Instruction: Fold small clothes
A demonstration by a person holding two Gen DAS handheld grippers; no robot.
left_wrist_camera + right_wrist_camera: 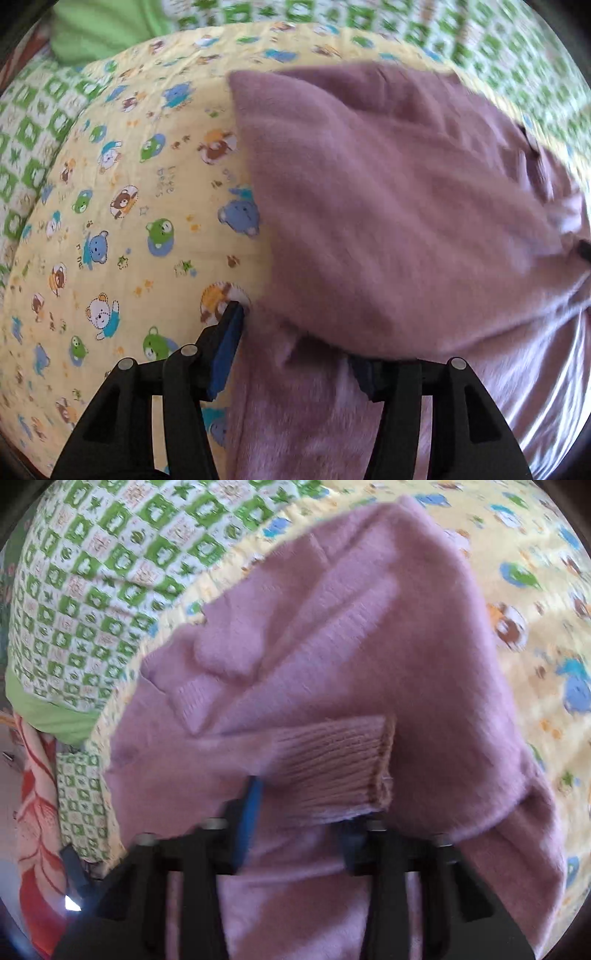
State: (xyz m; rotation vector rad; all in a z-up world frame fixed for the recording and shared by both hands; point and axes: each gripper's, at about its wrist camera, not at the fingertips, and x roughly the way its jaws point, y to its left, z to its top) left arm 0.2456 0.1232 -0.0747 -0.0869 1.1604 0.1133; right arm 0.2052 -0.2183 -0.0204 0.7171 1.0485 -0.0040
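- Mid-fold, I judge: the pink sweater (pixel 388 221) is doubled over on the bear-print sheet (pixel 110 221).
- Left gripper (pixel 295 347) and right gripper (pixel 299 812) — jaws parted, knit lying between; grip uncertain.
- Next: lay the fold flat, then release.

Sweater (pixel 388 206) fills right; quilt (pixel 122 206) (left) lies bare.

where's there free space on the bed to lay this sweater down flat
Bare yellow bear-print quilt lies left of the pink sweater, out to the green checked sheet. It is crowded at the sweater itself, draped over the left gripper and right gripper.
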